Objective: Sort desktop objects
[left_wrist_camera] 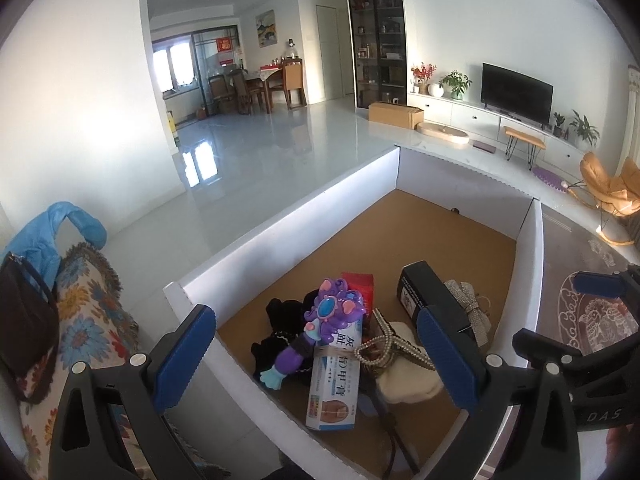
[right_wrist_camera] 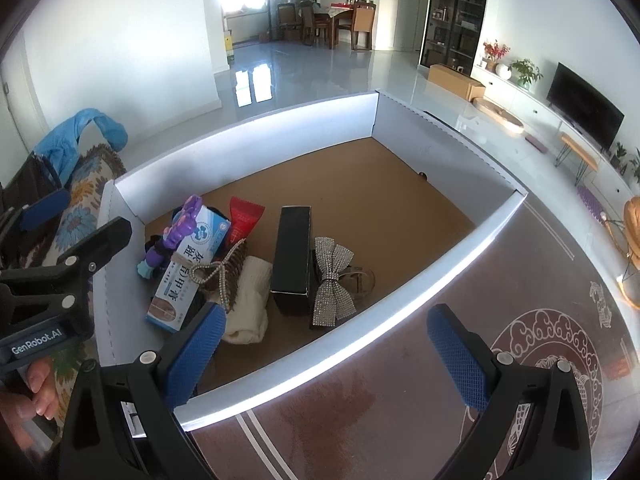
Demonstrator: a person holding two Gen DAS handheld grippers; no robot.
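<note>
A white cardboard box with a brown floor holds the sorted things. In it lie a purple toy, a blue-and-white medicine carton, a red packet, a long black box, a rhinestone bow, a cream sock and a black cloth. My left gripper hangs open above the box's near-left corner, with nothing between its pads. My right gripper stands open over the box's near wall, also holding nothing.
A flowered throw with a dark bag and a blue jacket lies left of the box. A brown patterned tabletop lies to its right. Each gripper shows in the other's view, the left gripper and the right gripper.
</note>
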